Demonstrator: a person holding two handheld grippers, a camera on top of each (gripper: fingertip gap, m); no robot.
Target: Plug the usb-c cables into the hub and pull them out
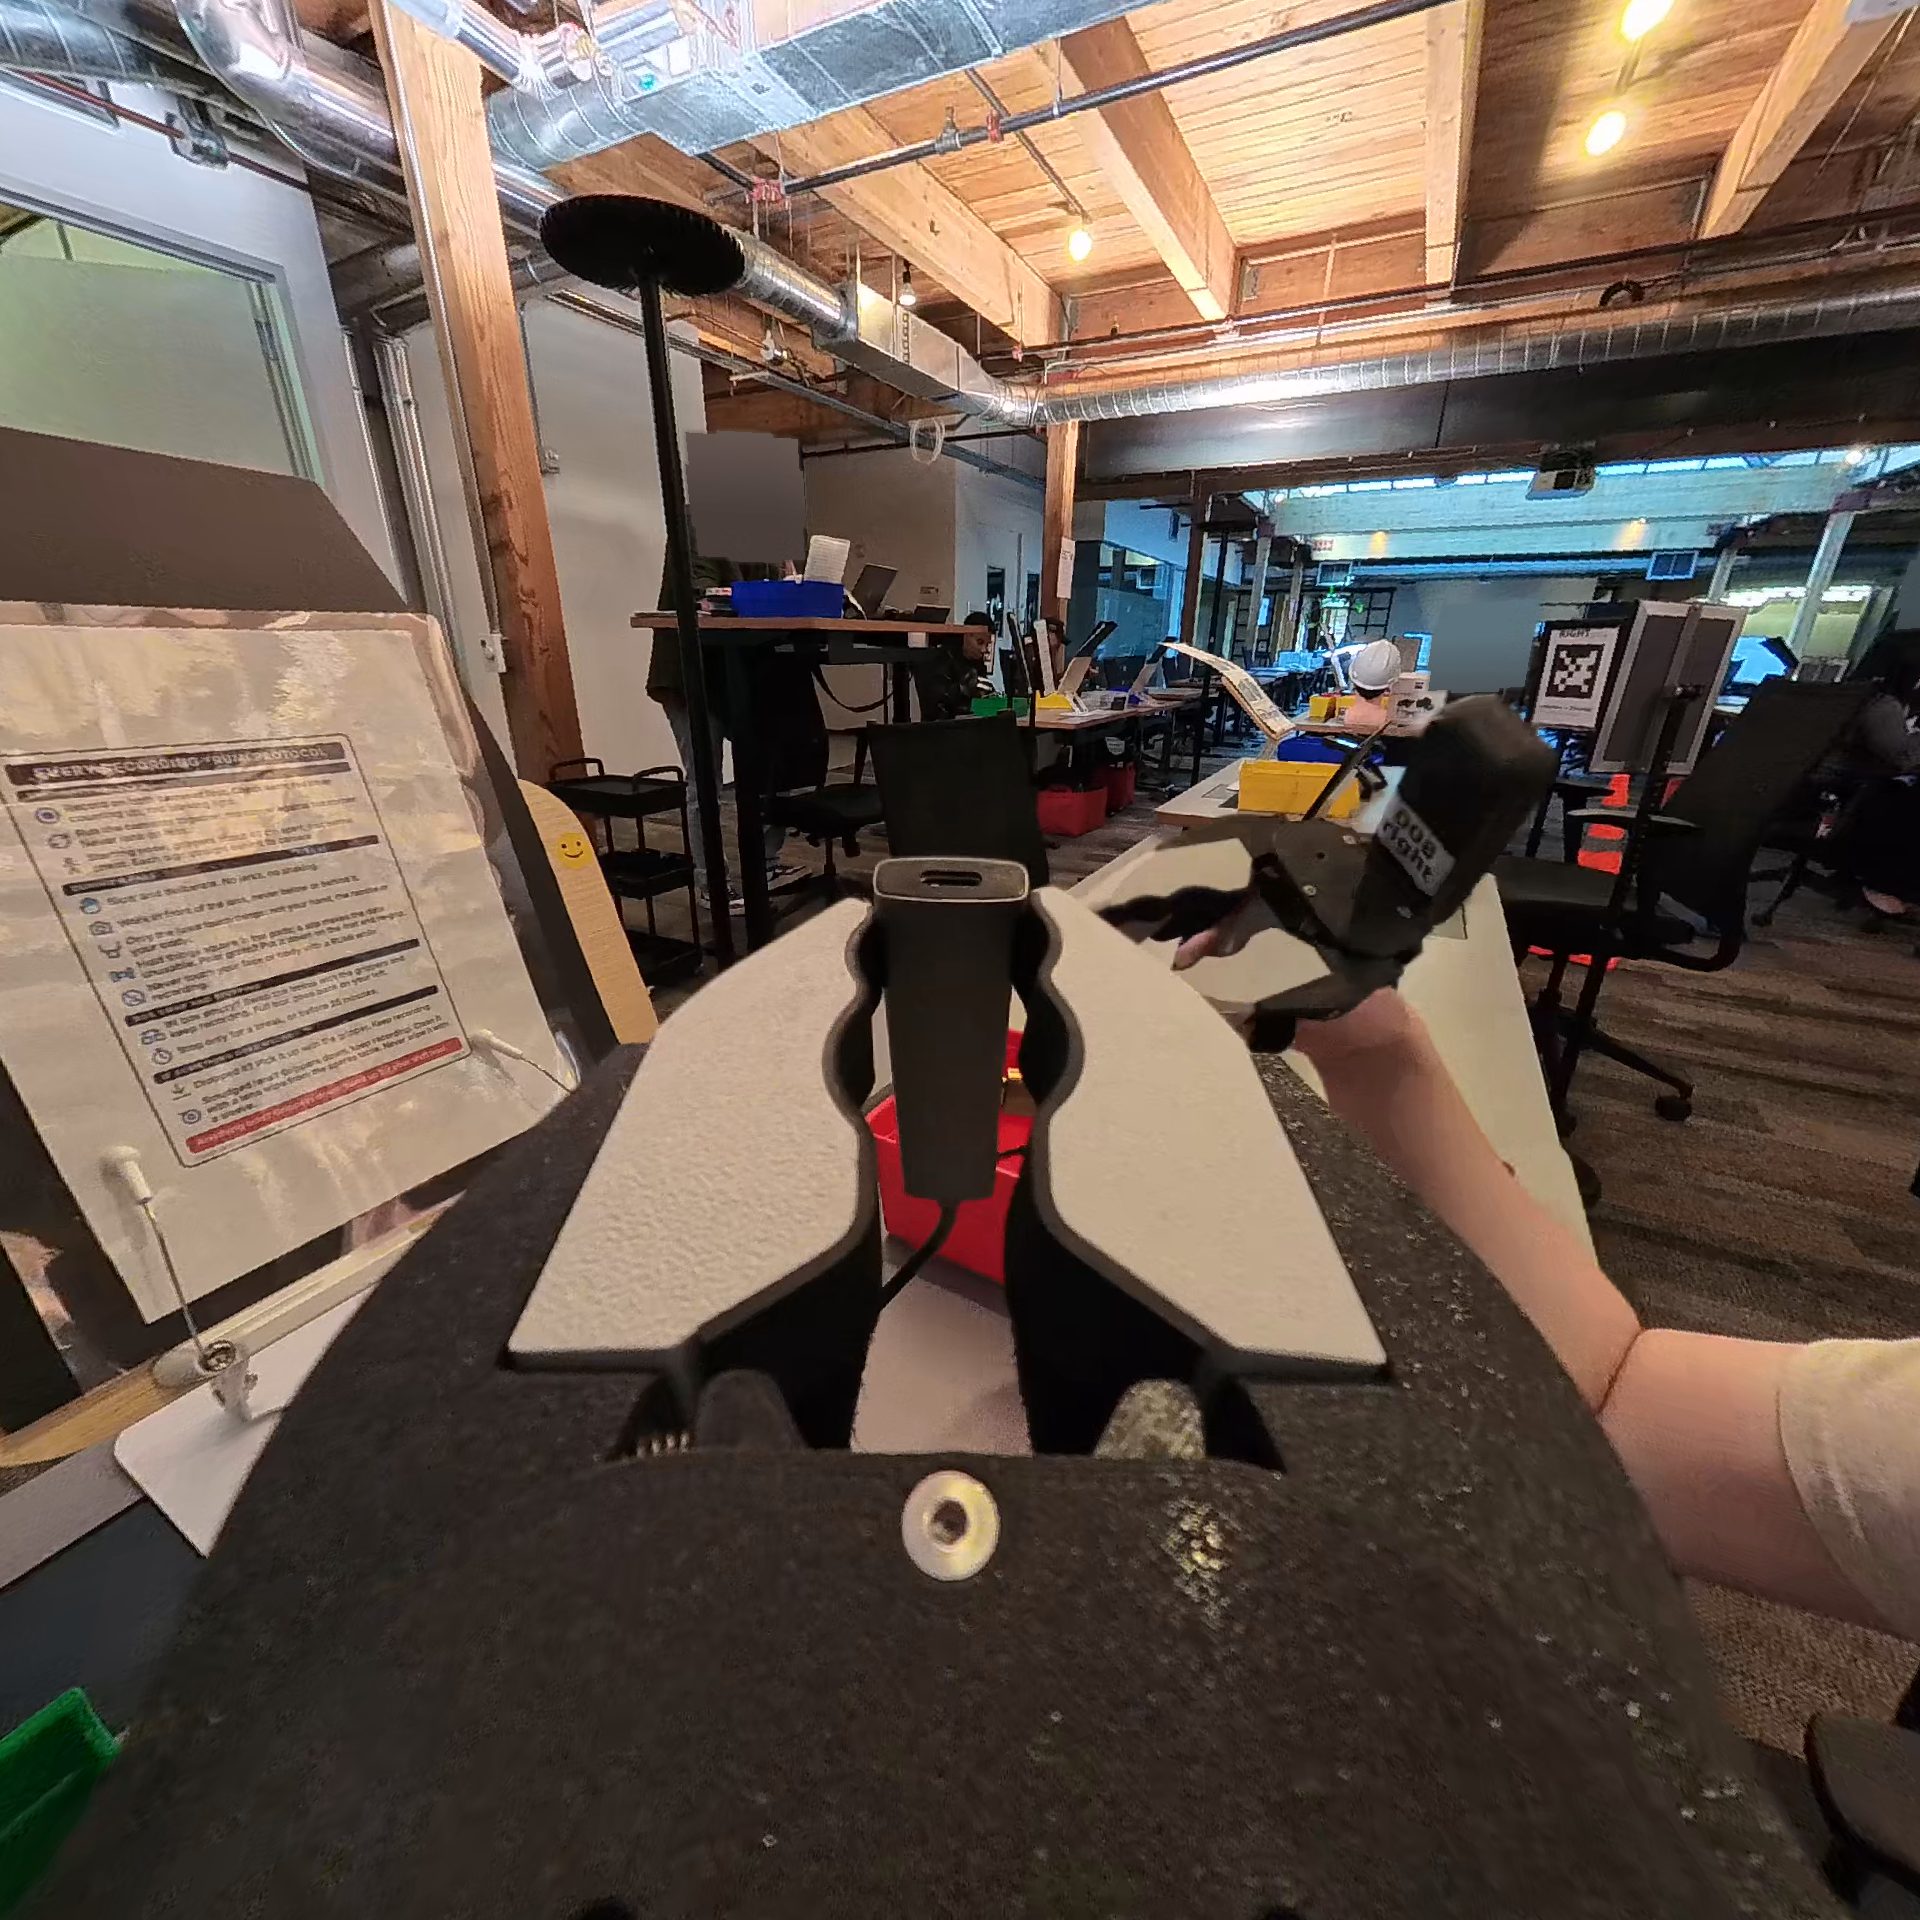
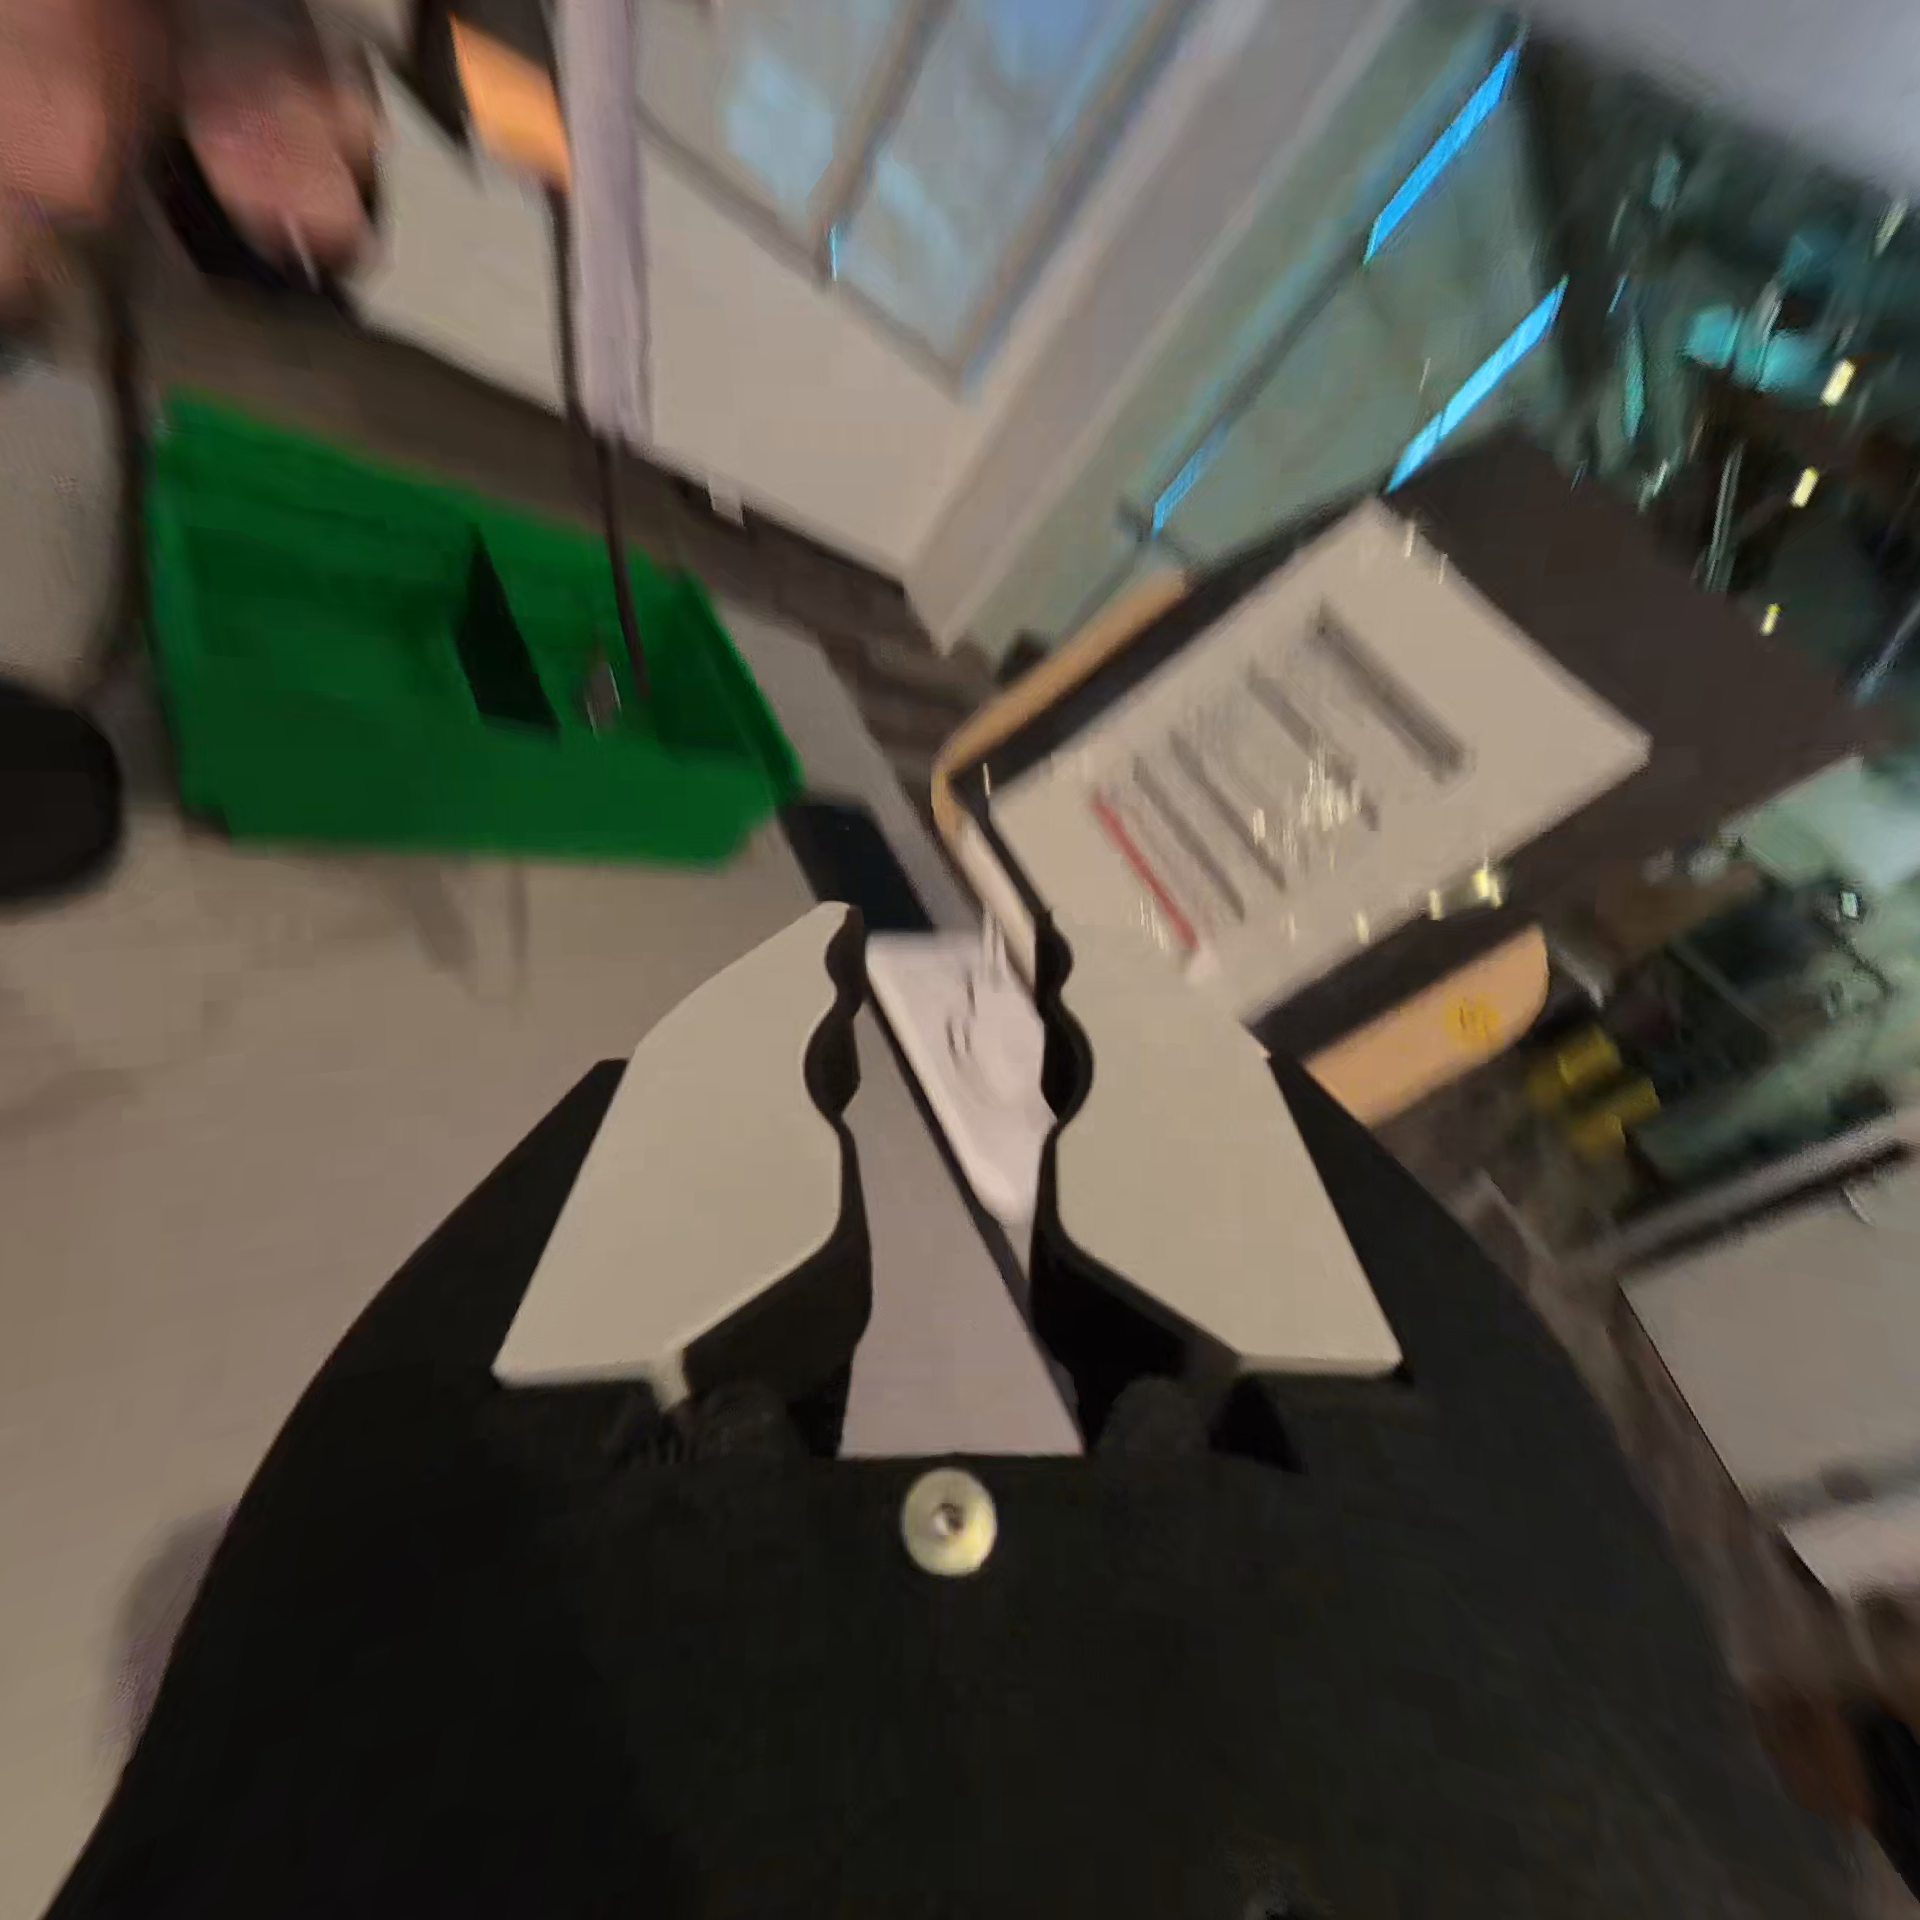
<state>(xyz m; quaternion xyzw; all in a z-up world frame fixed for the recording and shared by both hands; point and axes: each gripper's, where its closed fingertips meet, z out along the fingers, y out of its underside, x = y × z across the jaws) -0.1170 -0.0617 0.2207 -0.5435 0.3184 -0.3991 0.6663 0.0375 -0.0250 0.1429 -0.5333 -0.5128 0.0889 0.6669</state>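
My left gripper is shut on a dark grey hub and holds it upright in the air, with an empty port on its top end. A thin black cable leaves its lower end. My right gripper is open and empty; its view is badly blurred. It also shows in the left wrist view, held by a hand to the right of the hub and apart from it. In the right wrist view a thin black cable hangs down into a green bin.
A red bin sits below the hub. A laminated sheet on a stand is at the left, also blurred in the right wrist view. The pale tabletop lies below. Office desks and chairs fill the background. The grippers' ends are close to 20 cm from one another.
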